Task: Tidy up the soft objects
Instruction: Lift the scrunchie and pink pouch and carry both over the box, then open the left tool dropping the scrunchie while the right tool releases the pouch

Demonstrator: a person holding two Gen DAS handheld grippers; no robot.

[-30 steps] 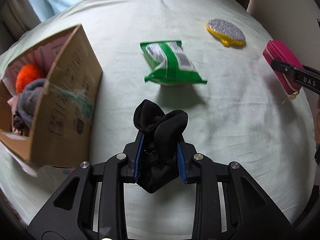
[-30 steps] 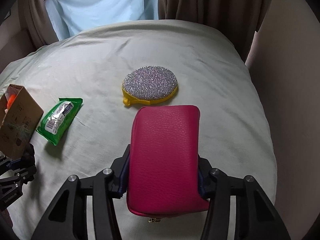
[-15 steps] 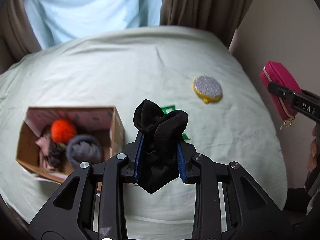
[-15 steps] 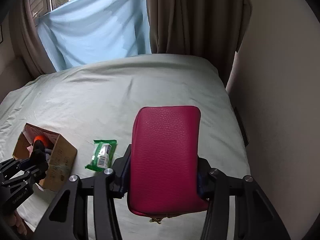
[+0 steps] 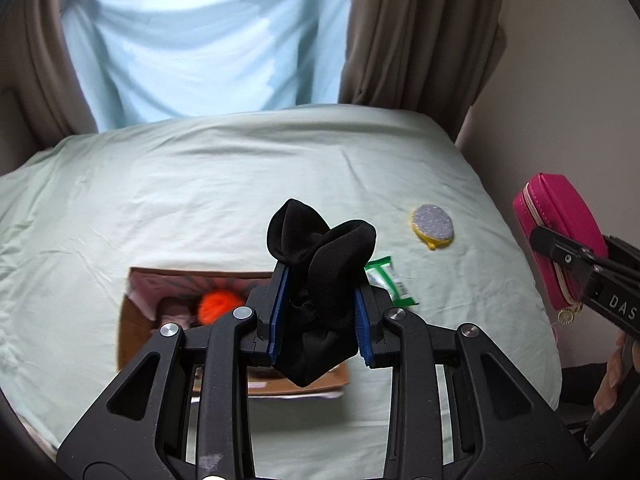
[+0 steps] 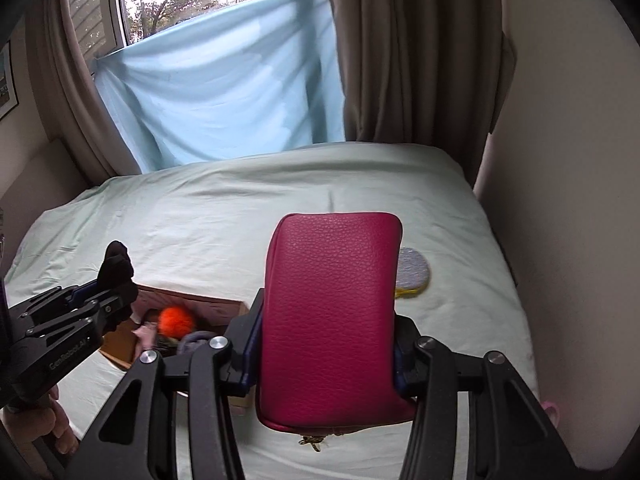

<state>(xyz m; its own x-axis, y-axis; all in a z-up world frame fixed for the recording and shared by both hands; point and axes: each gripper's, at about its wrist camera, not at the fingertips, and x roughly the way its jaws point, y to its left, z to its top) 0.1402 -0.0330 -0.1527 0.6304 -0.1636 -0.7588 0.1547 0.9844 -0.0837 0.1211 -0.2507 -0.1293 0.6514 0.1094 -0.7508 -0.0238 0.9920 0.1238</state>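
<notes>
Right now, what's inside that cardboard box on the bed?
Inside the cardboard box: an orange fluffy ball, a grey fabric bundle and something pinkish. The tongs hide the rest.

Black cloth (image 5: pixel 320 272), magenta pouch (image 6: pixel 332 312), orange pompom (image 5: pixel 216 306).

Both hand-held grippers raised, each clamped on a soft item.
The left hand-held gripper (image 5: pixel 319 312) pinches a bunched black fabric sock (image 5: pixel 320 280) between its blue pads (image 5: pixel 279 312); the right hand-held gripper (image 6: pixel 326 344) grips a magenta leather zip pouch (image 6: pixel 332 316), with bare fingers (image 5: pixel 612 384) on its handle.
</notes>
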